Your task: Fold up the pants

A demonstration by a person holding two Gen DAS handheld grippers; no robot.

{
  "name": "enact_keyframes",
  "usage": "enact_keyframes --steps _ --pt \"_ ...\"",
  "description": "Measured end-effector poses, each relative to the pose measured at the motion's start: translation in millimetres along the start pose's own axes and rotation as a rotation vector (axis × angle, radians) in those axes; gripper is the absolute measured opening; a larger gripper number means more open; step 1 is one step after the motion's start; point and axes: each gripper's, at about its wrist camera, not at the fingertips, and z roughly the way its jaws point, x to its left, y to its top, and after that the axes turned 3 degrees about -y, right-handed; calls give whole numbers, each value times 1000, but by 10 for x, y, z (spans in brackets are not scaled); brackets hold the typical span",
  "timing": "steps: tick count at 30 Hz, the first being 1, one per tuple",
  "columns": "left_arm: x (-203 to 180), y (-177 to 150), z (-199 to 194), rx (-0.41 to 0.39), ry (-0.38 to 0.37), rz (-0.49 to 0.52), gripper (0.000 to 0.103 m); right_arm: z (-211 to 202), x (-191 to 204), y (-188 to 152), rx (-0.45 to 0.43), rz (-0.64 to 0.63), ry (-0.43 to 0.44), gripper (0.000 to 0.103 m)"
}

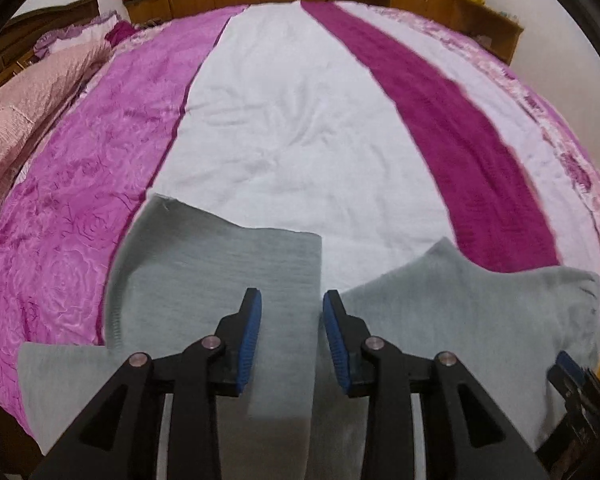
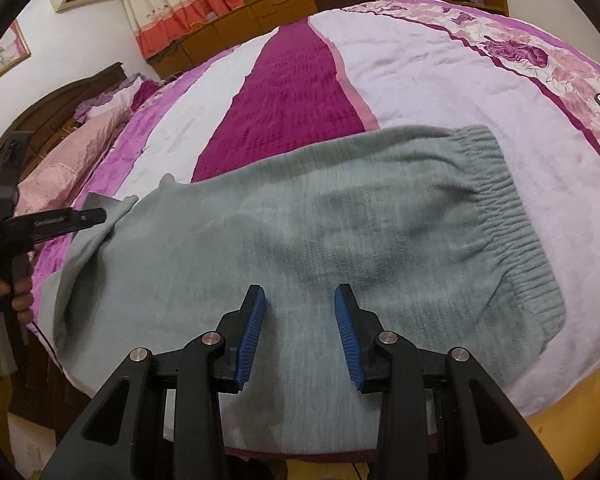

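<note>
Two grippers, left gripper (image 1: 292,334) and right gripper (image 2: 300,330), both wide, holding nothing. Grey pants (image 2: 340,220) flat on bed (image 2: 440,80), near edge, leg part-folded. Next: pinch both layers at hem, lift low, align edges.

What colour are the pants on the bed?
The pants are plain grey-green with a ribbed waistband, clearest in the right wrist view.

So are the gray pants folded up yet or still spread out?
Partly folded: the pants have one leg end doubled back; the waistband part lies flat.
</note>
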Motion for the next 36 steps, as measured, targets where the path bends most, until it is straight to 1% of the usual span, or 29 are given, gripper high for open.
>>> enact_keyframes --steps 3,7,9,16,18,27,28,29,30,33,36 --pt "-15 19 133 19 -9 2 33 8 -66 -2 -8 36 39 31" --pt "-47 45 269 15 -2 24 33 20 -207 -11 -9 120 119 31" --pt "-49 56 327 13 3 21 34 20 -233 -16 -11 135 137 31" --pt "-112 54 415 1 42 28 36 17 -155 -17 -20 94 109 31" --pt "-131 57 430 -3 48 52 37 21 -165 -16 -20 100 113 31" --pt "-139 48 468 -45 44 89 37 15 -232 -19 -20 138 149 31" --pt "-129 50 466 -51 34 85 31 13 -241 -19 -20 142 153 31" --pt "-120 55 463 -55 20 84 14 9 -253 -20 -20 147 158 31" --pt "-107 59 459 -55 11 83 6 7 -271 -21 -20 151 161 31" --pt "-50 56 382 -63 -23 63 3 3 -280 -21 -20 156 167 31" --pt "76 29 150 -100 -74 31 3 4 -286 -22 -20 153 169 31"
